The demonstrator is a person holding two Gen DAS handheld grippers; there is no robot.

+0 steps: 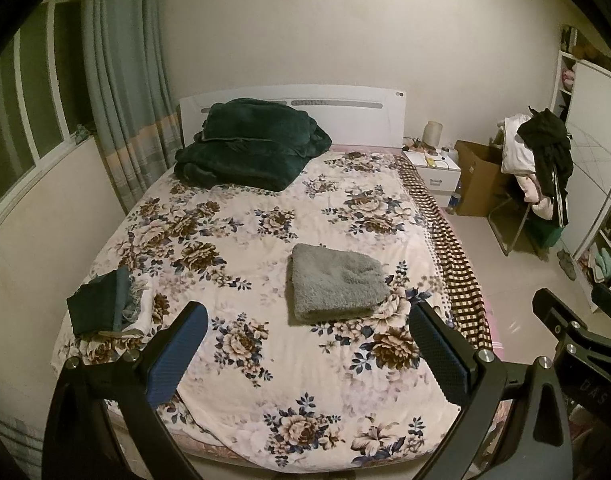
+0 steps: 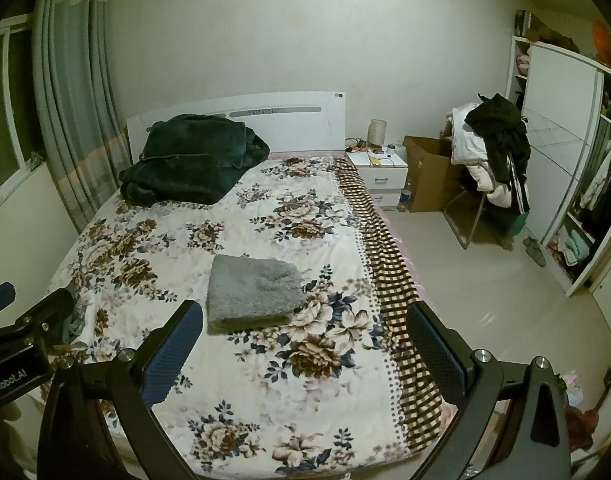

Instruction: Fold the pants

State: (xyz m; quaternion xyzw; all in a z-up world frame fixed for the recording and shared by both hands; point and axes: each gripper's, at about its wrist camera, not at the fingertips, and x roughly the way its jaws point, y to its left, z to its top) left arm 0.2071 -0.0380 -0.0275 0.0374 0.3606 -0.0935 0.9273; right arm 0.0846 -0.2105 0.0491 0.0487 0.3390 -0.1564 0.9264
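- Here the left gripper [image 1: 307, 344] hangs above the near end of the bed [image 1: 233, 384], its two fingers spread wide with nothing between them.
- The right gripper [image 2: 303, 346] is likewise splayed and empty, held just beside the left one; each shows at the edge of the other's view.
- Ahead of both, the grey fleecy pants [image 1: 337, 282] lie folded into a thick rectangle on the floral bedspread [image 1: 209, 216], right of the bed's middle, apart from both grippers.
- A small stack of folded dark green and blue cloth [image 1: 99, 306] sits at the left edge of the bed, near the left gripper's left finger.
- A dark green blanket [image 1: 249, 144] is heaped at the far end against the white headboard [image 1: 345, 112].
- A brown checked cloth [image 2: 389, 264] runs along the bed's right side.
- Beyond it stand a white nightstand [image 2: 381, 178], a cardboard box [image 2: 429, 172] and a chair piled with clothes [image 2: 493, 148].
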